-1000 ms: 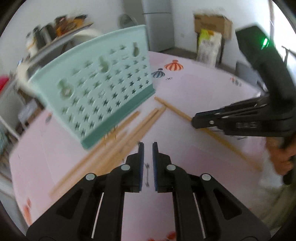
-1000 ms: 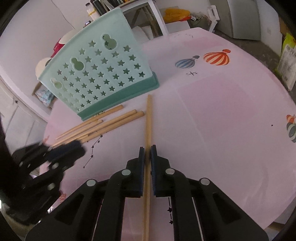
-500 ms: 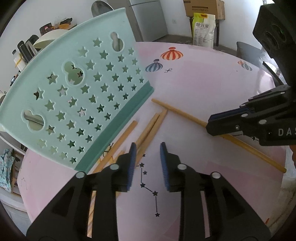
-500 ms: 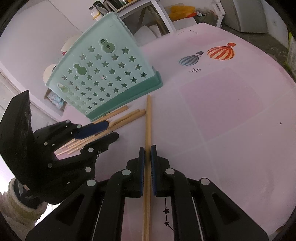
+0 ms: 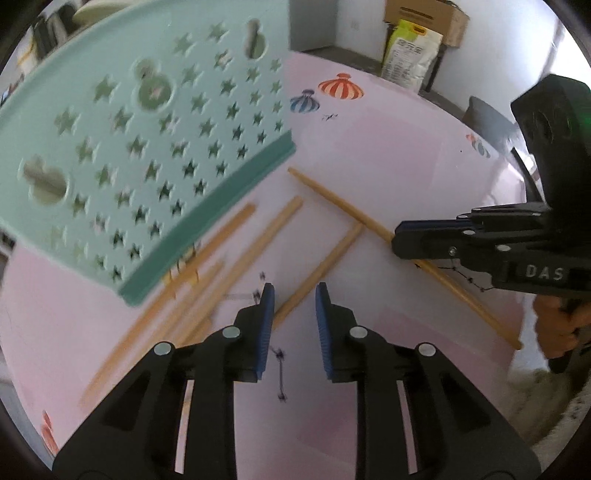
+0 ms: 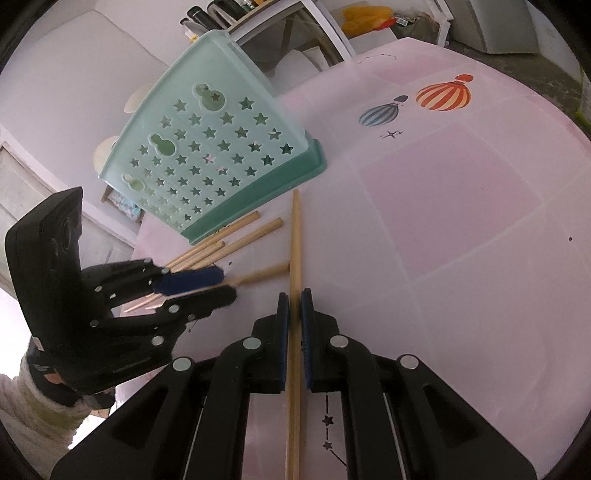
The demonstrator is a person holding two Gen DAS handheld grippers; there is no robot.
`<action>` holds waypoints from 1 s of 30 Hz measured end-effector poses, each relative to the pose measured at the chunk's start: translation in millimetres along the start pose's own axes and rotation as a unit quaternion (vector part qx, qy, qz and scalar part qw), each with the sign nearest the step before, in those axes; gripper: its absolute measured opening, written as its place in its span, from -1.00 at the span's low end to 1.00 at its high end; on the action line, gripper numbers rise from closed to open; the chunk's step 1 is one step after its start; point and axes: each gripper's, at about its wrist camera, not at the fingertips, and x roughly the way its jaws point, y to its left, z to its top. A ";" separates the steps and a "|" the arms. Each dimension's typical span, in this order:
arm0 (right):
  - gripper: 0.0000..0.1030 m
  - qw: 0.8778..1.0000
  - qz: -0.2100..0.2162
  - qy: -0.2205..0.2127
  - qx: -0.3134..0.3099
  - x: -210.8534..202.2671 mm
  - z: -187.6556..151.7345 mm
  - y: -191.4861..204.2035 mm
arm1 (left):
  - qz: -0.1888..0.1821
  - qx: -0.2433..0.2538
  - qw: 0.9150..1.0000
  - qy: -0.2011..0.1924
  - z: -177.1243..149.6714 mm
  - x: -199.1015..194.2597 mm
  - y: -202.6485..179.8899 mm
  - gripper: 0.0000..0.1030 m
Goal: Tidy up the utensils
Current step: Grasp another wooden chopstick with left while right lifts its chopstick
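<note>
A mint green utensil holder (image 5: 147, 155) with star holes stands on the pink table; it also shows in the right wrist view (image 6: 218, 155). Several wooden chopsticks (image 5: 236, 258) lie in front of it. My left gripper (image 5: 293, 302) is open around the near end of one chopstick (image 5: 325, 264); it shows at the left in the right wrist view (image 6: 210, 286). My right gripper (image 6: 294, 306) is shut on a long chopstick (image 6: 295, 229) whose tip points at the holder's base. The right gripper shows at the right in the left wrist view (image 5: 397, 236).
The pink tablecloth (image 6: 443, 221) has balloon prints (image 6: 443, 96) at the far side. A cardboard box and bags (image 5: 413, 48) stand beyond the table's edge. A rack with bottles (image 6: 236, 11) stands behind the holder.
My left gripper has opened wider and moved toward the chopsticks, now straddling one that has slid out from the pile. My right gripper still holds the long chopstick.
</note>
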 end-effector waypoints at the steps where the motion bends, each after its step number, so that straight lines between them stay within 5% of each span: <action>1: -0.87 1.000 -0.001 0.001 -0.002 -0.5 0.1 0.8 | 0.002 -0.003 1.000 0.008 -2.5 -0.6 -2.3 -0.61; 8: -0.87 0.999 -0.033 0.006 -0.019 -15.4 -7.8 -1.0 | -0.004 -0.010 1.000 0.025 -28.3 -15.7 -23.9 -0.61; 15: -0.83 0.999 -0.026 0.032 -0.020 -13.4 2.0 -5.8 | 0.002 0.039 0.999 0.015 -24.5 -13.6 -46.2 -0.57; 19: -0.62 0.998 -0.042 0.038 -0.037 -7.9 15.9 -2.3 | 0.003 0.072 0.997 0.009 -15.5 -10.9 -55.6 -0.58; 30: -0.66 0.981 -0.135 0.046 -0.128 22.6 46.4 29.1 | 0.001 0.132 0.991 -0.008 -3.9 -5.5 -69.3 -0.82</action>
